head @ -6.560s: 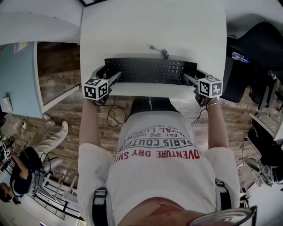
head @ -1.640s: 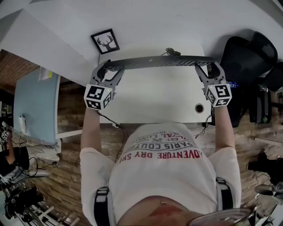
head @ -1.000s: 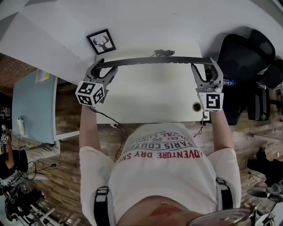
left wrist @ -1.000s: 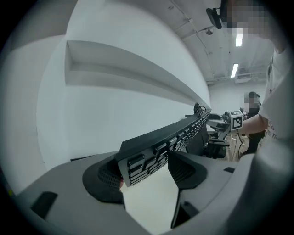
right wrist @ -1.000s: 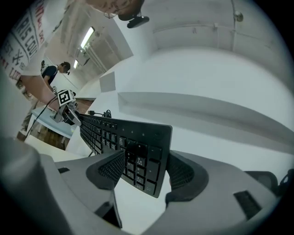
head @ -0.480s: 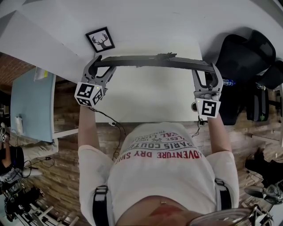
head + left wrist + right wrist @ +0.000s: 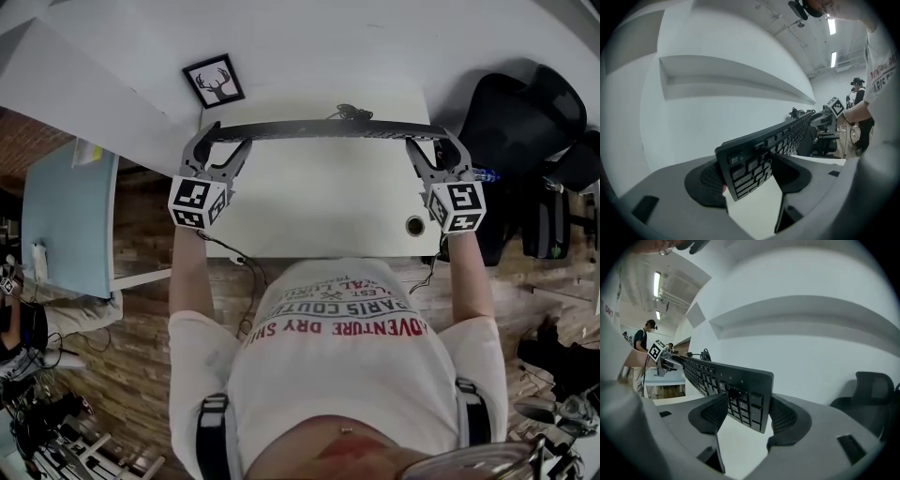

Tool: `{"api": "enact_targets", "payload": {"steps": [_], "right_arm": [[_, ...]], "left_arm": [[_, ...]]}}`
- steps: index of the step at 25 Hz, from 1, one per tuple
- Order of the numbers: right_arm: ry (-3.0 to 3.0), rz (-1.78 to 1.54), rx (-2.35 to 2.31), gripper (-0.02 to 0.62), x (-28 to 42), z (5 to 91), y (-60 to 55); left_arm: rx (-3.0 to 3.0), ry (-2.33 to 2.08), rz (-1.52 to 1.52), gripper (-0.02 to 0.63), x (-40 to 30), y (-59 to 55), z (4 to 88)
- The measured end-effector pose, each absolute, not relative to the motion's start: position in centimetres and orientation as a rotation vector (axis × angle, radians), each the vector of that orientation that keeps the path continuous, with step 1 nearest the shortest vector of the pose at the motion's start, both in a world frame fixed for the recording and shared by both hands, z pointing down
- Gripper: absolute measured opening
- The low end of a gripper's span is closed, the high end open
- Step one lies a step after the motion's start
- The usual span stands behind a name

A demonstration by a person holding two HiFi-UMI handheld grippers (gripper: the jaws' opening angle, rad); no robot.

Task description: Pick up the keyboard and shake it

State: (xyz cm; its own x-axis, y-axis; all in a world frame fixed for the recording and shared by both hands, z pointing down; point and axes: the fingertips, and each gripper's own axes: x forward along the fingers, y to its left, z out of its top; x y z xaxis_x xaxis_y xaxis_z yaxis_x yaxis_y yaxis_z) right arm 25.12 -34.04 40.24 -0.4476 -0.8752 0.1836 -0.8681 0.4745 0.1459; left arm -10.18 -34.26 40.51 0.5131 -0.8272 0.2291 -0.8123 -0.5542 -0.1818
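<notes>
Black and tipped on edge, the keyboard [image 7: 323, 129] hung above the white desk [image 7: 319, 211], its left end pinched by the left gripper [image 7: 214, 141], its right end by the right gripper [image 7: 433, 142].

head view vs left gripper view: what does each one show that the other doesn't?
Head view only: the framed deer picture, the desk's cable hole, the left gripper's own marker cube and the wood floor.
Left gripper view only: the key faces at the keyboard's left end with the jaws closed on them, the wall shelf and the ceiling lights.
Both: the keyboard held clear of the white desk, with the left gripper and right gripper on its opposite ends.
</notes>
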Motion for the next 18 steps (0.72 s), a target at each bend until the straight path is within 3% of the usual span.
{"api": "enact_targets", "payload": {"steps": [18], "right_arm": [[-2.481, 0.07, 1.386, 0.282, 23.5, 43.4, -34.9]], "left_arm": [[-2.657, 1.548, -0.537, 0.295, -11.6, -32.7, 42.1]]}}
